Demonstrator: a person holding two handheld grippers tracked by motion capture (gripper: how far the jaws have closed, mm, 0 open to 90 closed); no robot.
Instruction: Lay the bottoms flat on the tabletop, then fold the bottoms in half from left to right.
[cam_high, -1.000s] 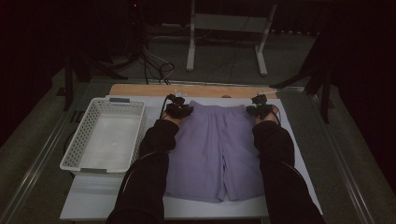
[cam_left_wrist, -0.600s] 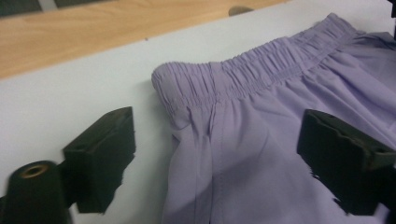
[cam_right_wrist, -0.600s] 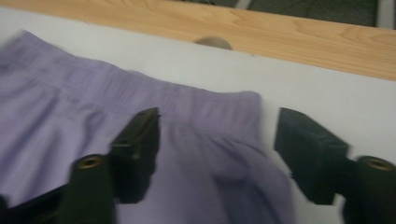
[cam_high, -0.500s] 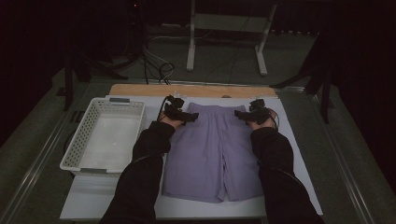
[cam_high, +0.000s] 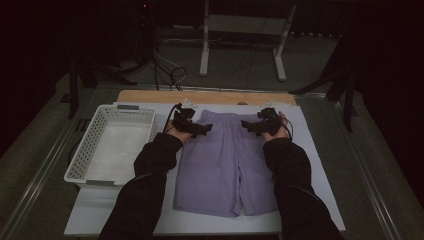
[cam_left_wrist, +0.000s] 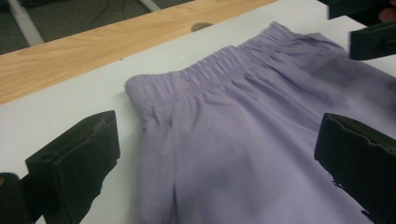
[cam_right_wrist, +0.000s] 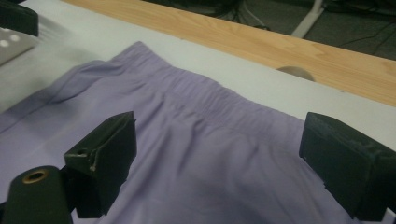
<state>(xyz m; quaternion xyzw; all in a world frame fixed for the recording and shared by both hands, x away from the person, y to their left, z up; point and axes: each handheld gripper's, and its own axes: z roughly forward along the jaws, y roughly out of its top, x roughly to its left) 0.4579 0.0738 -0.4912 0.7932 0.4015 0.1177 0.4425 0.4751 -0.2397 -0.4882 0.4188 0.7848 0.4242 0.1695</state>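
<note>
Two pairs of tongs stood over the waistband end of a pair of lilac cotton shorts with an elastic waistband, which lay flat on the white sheet covering the worktop, legs toward the person. Compared with a second earlier, both hands had drawn inward from the waistband's outer corners and turned to face each other across the garment, while the shorts themselves lay where they had been. The jaws of both had just been opening, and nothing was between them.

The left tongs hung wide open above the left waist corner; in the left gripper view the cloth lay below and between the two black jaws, untouched by either. The right tongs were likewise spread wide above the right waist corner, and the right gripper view showed the gathered waistband just ahead of the jaws, again with no fabric pinched. The right tongs' tips also appeared at the top right corner of the left gripper view.

A white perforated plastic basket sat just beside the shorts on the left. A strip of bare light wood ran along the worktop's far edge. The person's dark sleeves covered the outer edges of both shorts legs, and the room beyond the worktop was too dark to make out.
</note>
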